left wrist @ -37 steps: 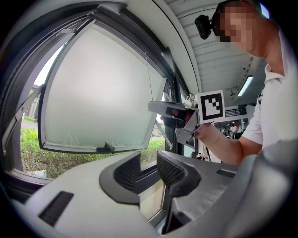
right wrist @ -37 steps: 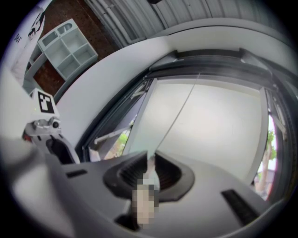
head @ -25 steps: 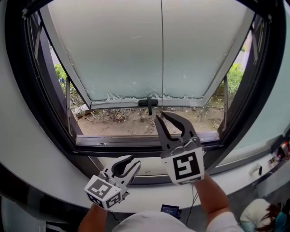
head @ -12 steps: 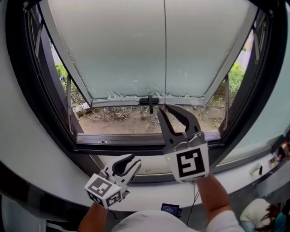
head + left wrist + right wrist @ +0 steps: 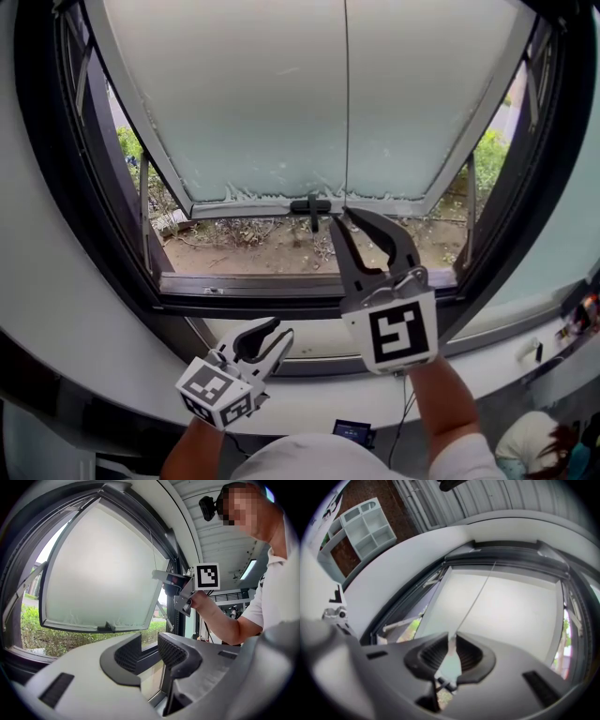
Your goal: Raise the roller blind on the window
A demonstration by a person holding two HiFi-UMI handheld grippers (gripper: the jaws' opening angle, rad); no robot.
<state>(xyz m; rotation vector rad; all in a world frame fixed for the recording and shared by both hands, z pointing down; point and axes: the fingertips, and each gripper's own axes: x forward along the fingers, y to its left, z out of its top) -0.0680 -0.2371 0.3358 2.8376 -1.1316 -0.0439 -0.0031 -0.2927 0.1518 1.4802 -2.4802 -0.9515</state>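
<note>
A thin pull cord (image 5: 346, 112) hangs straight down in front of the frosted, outward-tilted window pane (image 5: 253, 103). My right gripper (image 5: 347, 217) is raised to the cord's lower end, just right of the black window handle (image 5: 310, 205). In the right gripper view the cord (image 5: 480, 592) runs down into the jaws and its pale end piece sits pinched between them; the right gripper (image 5: 451, 642) is shut on it. My left gripper (image 5: 273, 331) hangs low over the white sill, open, and holds nothing (image 5: 149, 644). It looks at the pane and at the right gripper (image 5: 176, 585).
The dark window frame (image 5: 281, 287) and white sill ledge (image 5: 112, 375) lie between me and the pane. Soil and green bushes (image 5: 127, 150) show outside below the pane. A white shelf unit (image 5: 365, 524) stands behind at the left. A small screen (image 5: 353, 433) sits below.
My right gripper has risen a little and shifted right, closer to the window handle, with the cord still at its tips. The left gripper has stayed where it was.
</note>
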